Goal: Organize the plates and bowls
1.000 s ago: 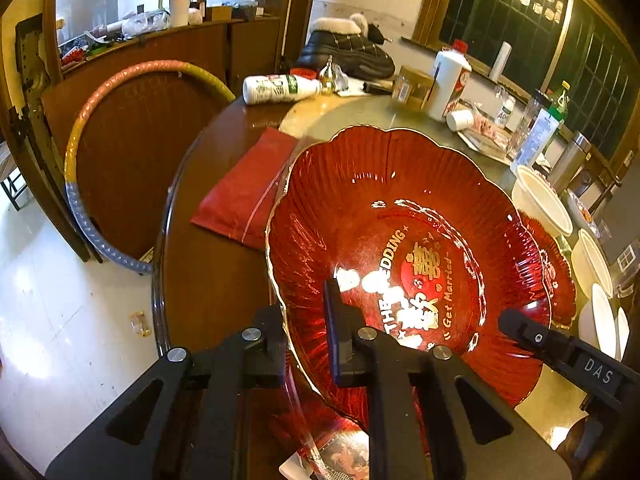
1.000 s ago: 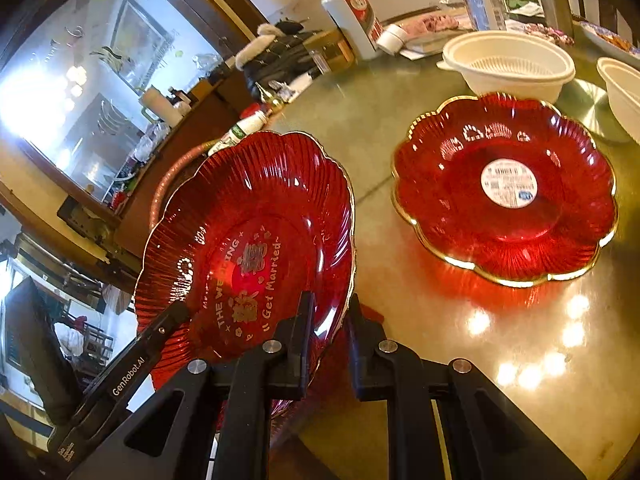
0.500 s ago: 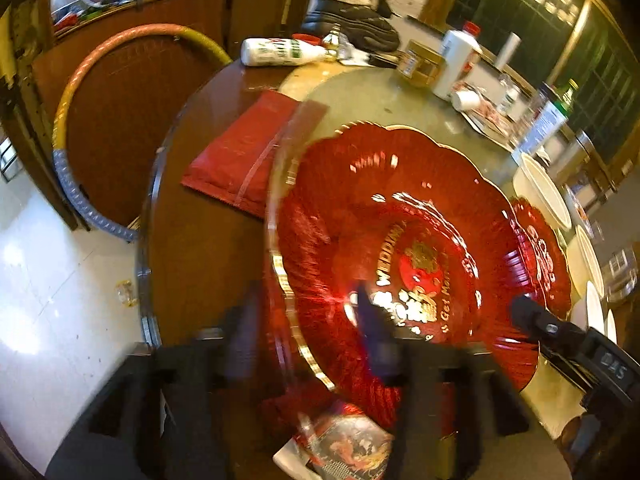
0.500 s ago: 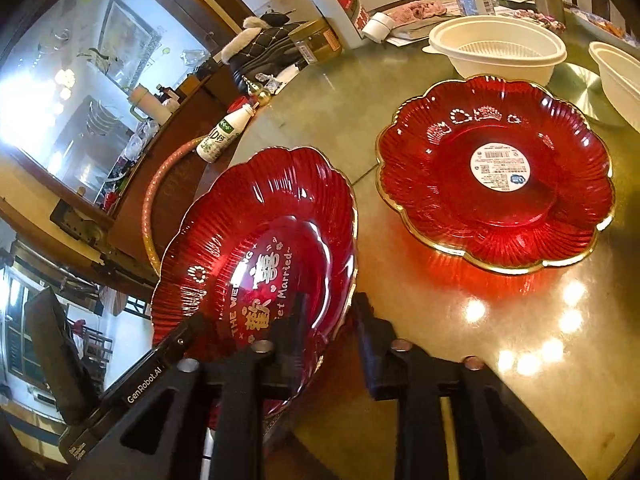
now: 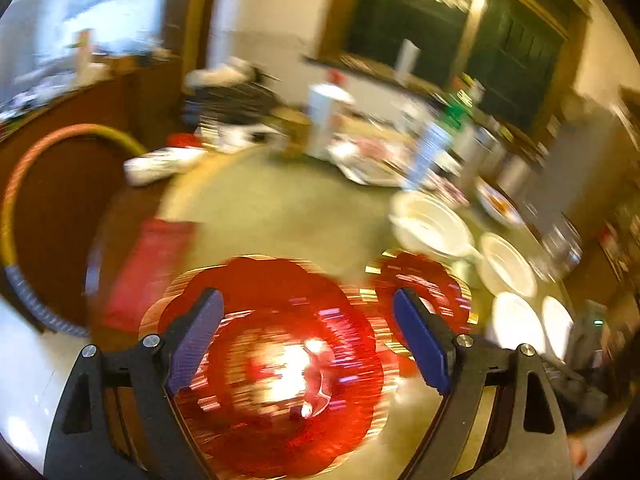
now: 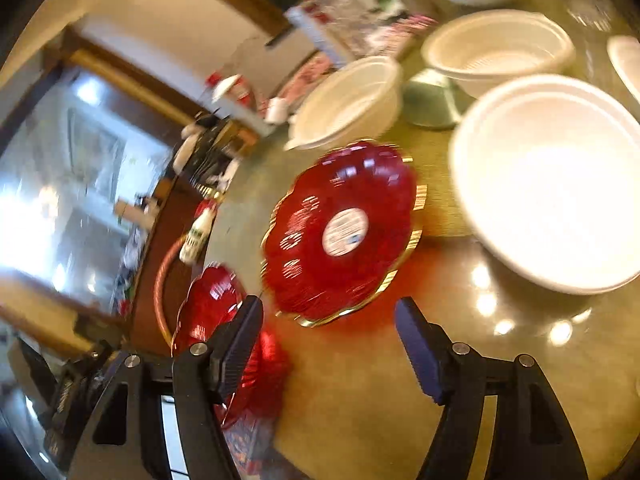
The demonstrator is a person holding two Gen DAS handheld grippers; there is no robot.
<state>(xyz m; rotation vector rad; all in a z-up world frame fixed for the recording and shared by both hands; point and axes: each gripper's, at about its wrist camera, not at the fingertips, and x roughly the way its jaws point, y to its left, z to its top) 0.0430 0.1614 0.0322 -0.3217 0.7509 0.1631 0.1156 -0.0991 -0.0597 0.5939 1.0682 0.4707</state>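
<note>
i'm seeing my left gripper [image 5: 306,336] and right gripper [image 6: 328,346] both spread wide, gripping nothing. the scalloped red glass plate [image 5: 276,368] is lying on the round table [image 5: 280,208] under the left one, heavily motion-blurred, its lettering unreadable. the right fingers are hiding part of it, beside a second red plate [image 6: 340,228].

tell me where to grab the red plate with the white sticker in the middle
Grip the red plate by its scalloped gold rim at the near edge, coming in low from the right gripper side, one finger over the lip and one under. It lies flat and shallow, so the thin rim is probably the only pinchable part.
</note>
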